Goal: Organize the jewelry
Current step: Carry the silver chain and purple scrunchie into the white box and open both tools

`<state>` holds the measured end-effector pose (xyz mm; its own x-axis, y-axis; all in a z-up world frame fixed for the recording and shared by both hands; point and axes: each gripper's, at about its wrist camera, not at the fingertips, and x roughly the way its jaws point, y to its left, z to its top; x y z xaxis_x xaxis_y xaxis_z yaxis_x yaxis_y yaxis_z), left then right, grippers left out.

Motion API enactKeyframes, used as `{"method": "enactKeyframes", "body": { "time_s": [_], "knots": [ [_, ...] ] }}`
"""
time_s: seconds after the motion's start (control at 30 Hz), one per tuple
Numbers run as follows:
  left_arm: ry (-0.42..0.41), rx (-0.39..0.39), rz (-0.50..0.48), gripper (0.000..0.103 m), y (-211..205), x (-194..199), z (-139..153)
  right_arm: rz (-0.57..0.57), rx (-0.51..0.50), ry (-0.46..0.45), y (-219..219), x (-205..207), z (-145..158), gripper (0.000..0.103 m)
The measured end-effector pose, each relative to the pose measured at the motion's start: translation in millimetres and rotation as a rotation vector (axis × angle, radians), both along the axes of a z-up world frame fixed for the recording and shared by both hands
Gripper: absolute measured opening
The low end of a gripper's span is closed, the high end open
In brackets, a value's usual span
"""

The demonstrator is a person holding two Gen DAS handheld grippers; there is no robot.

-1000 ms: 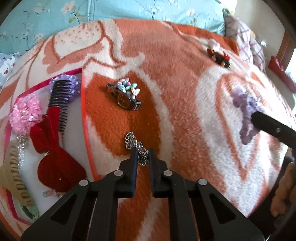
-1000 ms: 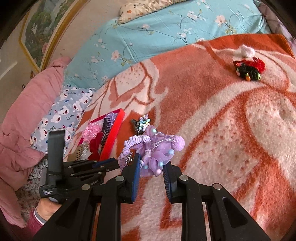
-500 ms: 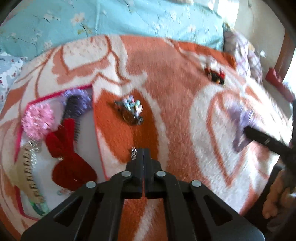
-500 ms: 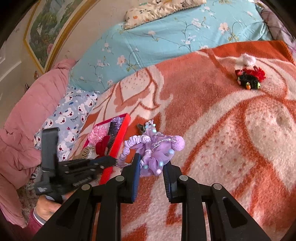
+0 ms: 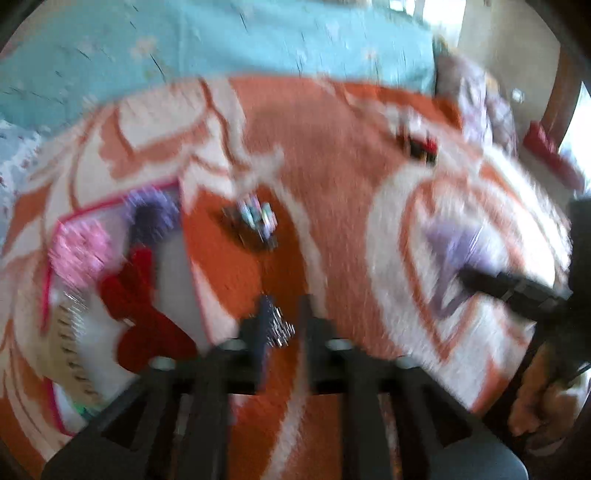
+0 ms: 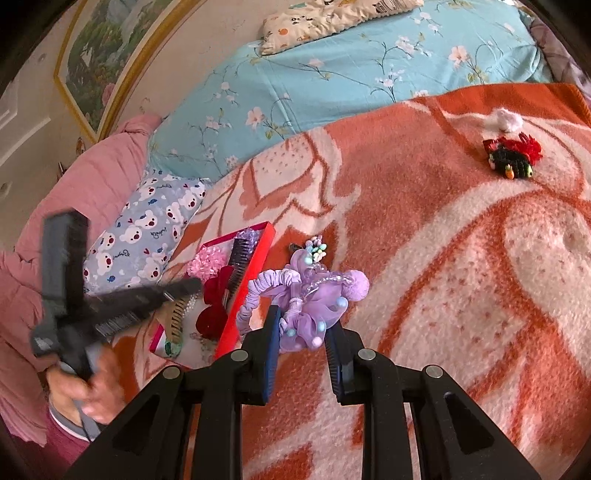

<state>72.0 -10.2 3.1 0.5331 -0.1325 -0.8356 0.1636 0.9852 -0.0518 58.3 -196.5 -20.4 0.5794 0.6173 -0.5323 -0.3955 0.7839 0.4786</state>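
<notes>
Left wrist view, blurry: the left gripper point(image 5: 284, 325) is opening, a silver chain point(image 5: 277, 326) low in the middle between its jaws, touching the left one. Carry it gently to the red tray point(image 5: 177, 258) at left.

Right wrist view: the right gripper point(image 6: 301, 338) squeezes the purple hair tie point(image 6: 310, 299) mid-frame. Hold it steady.

orange blanket point(image 6: 424, 258), teal floral sheet point(image 6: 332, 74), bear-print pillow point(image 6: 147, 221), framed painting point(image 6: 107, 55).

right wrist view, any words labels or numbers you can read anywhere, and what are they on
No text can be read for certain.
Bear-print pillow: small cursive words between the bears, too small to read.
Cream pillow at the top: printed figures, no legible text.
Framed painting: no lettering visible.
Red tray, purple headband and blanket: no text.
Left wrist view: too blurred to show any writing.
</notes>
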Motion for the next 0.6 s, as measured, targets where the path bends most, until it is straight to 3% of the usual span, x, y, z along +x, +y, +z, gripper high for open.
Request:
{"method": "enactKeyframes", "body": {
  "time_s": [0.03, 0.2, 0.33, 0.4, 0.47, 0.6],
  "knots": [
    [0.020, 0.030, -0.004, 0.039, -6, 2, -13, -0.003, 0.001, 0.004, -1, 0, -1, 0.023],
    [0.095, 0.197, -0.020, 0.044, -25, 16, -58, -0.016, 0.004, 0.018, -10, 1, -4, 0.023],
    [0.139, 0.224, -0.036, 0.045, -24, 31, -79, -0.029, 0.009, 0.024, -15, 2, -6, 0.023],
    [0.149, 0.200, -0.040, 0.037, -19, 36, -85, -0.031, 0.011, 0.031, -15, 3, -9, 0.023],
    [0.143, 0.180, -0.042, 0.011, -16, 37, -81, -0.031, 0.013, 0.036, -16, 5, -10, 0.023],
    [0.099, 0.080, -0.024, 0.008, -5, 30, -62, -0.035, 0.015, 0.034, -16, 4, -9, 0.023]
  ]
}}
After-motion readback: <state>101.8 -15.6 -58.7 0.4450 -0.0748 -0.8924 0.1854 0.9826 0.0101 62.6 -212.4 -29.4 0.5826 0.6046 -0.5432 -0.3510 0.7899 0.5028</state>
